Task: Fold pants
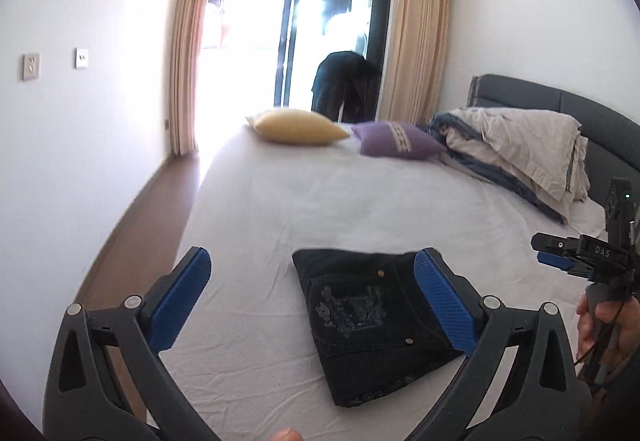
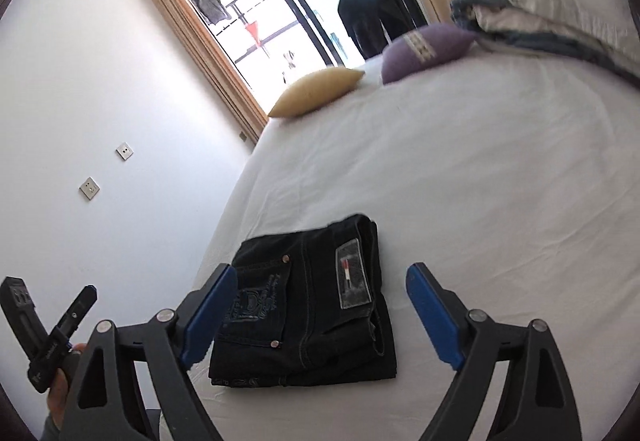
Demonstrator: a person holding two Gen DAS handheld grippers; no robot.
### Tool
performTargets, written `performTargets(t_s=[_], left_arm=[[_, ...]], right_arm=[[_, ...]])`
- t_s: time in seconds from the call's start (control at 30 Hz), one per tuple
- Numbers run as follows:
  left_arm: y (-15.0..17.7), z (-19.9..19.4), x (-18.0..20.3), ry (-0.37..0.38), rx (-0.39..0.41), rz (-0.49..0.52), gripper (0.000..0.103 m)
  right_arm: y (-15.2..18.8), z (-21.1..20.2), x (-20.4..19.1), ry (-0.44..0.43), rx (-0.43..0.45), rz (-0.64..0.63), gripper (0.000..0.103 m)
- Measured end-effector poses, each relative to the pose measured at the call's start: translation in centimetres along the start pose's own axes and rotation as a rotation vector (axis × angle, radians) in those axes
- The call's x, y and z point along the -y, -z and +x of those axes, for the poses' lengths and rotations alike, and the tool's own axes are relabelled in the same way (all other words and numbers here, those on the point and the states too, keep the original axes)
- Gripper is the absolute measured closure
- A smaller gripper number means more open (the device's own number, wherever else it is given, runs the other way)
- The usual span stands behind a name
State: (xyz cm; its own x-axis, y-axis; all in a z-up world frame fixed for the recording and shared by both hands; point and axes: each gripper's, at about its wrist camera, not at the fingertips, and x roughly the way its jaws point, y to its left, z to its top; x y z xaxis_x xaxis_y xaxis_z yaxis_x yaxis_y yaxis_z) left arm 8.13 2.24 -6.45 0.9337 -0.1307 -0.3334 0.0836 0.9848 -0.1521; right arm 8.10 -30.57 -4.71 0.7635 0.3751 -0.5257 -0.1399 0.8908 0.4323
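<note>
Dark jeans (image 1: 372,325) lie folded into a compact stack on the white bed sheet (image 1: 360,201), back pocket embroidery facing up. They also show in the right wrist view (image 2: 308,313), with a waist label on top. My left gripper (image 1: 312,265) is open and empty, raised above the bed, with the jeans partly behind its right finger (image 1: 444,305). My right gripper (image 2: 320,277) is open and empty, held above the jeans. The right gripper also shows at the right edge of the left wrist view (image 1: 560,253). The left gripper shows at the lower left of the right wrist view (image 2: 68,325).
A yellow pillow (image 1: 298,127) and a purple pillow (image 1: 396,141) lie at the bed's far edge. A folded beige quilt (image 1: 516,153) sits by the grey headboard (image 1: 580,113). A white wall (image 1: 80,121) and brown floor strip (image 1: 132,237) run along the left. A dark-clothed person (image 1: 346,85) bends by the glass door.
</note>
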Motion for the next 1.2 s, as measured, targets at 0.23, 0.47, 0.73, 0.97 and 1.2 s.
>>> performTargets(t_s=[0.23, 0.47, 0.73, 0.97, 1.2], left_arm=[[-2.6, -10.6, 3.4, -0.014, 0.109, 0.019, 0.000], [0.2, -10.3, 5.1, -0.064, -0.222, -0.025, 0.000], [3.8, -8.5, 6.2, -0.124, -0.415, -0.055, 0.000], [4.1, -6.7, 6.8, -0.126, -0.444, -0.033, 0.000], [4.0, -5.4, 6.4, -0.141, -0.451, -0.026, 0.000]], right_arm=[[-1.1, -10.2, -8.2, -0.036, 0.298, -0.222, 0.000], [0.4, -13.9, -12.0, 0.105, 0.187, -0.316, 0.000], [3.5, -14.4, -12.2, 0.265, 0.075, -0.330, 0.000], [4.5, -13.3, -11.6, 0.299, 0.005, -0.267, 0.000], [5.1, -12.1, -11.3, 0.305, -0.045, -0.250, 0.000]])
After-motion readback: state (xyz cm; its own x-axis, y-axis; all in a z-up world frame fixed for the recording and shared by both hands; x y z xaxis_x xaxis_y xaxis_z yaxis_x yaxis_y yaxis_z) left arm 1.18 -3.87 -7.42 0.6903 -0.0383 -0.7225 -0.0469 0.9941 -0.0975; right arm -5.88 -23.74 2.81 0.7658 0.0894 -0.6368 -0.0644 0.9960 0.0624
